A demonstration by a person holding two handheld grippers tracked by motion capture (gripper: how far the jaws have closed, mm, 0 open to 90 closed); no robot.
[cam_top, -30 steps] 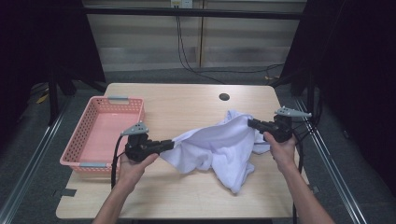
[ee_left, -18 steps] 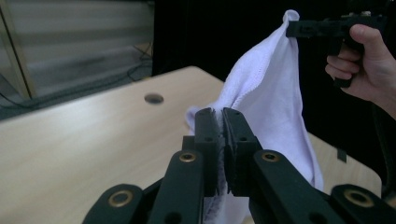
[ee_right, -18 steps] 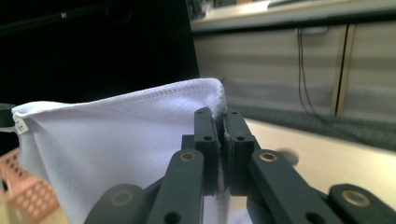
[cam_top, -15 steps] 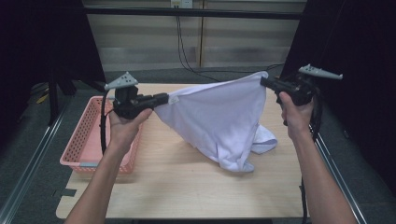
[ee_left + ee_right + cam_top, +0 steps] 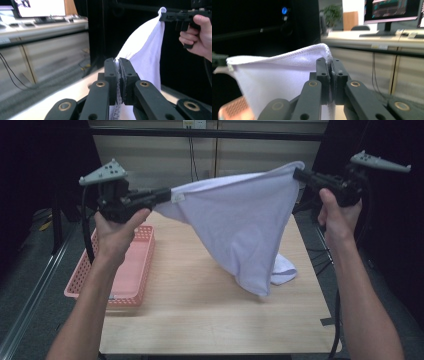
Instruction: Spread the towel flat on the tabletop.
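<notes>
A white cloth [image 5: 240, 220] hangs stretched between my two grippers, high above the wooden table [image 5: 200, 295]. My left gripper [image 5: 167, 196] is shut on the cloth's left corner, and my right gripper [image 5: 298, 173] is shut on its right corner. The cloth's lower end droops to the table at the right, where a fold rests on the wood. In the left gripper view the jaws [image 5: 118, 67] pinch the cloth's hem [image 5: 145, 52], with the other gripper [image 5: 175, 17] beyond. In the right gripper view the jaws [image 5: 330, 67] clamp the stitched edge of the cloth [image 5: 279, 72].
A pink plastic basket [image 5: 127, 270] stands on the table's left side, under my left forearm. Black frame rails run along both sides of the table and across the back. Black cables trail from both grippers.
Both hands have risen from near table height, lifting the cloth by its two corners. The cloth has gone from a crumpled heap to a taut hanging sheet.
</notes>
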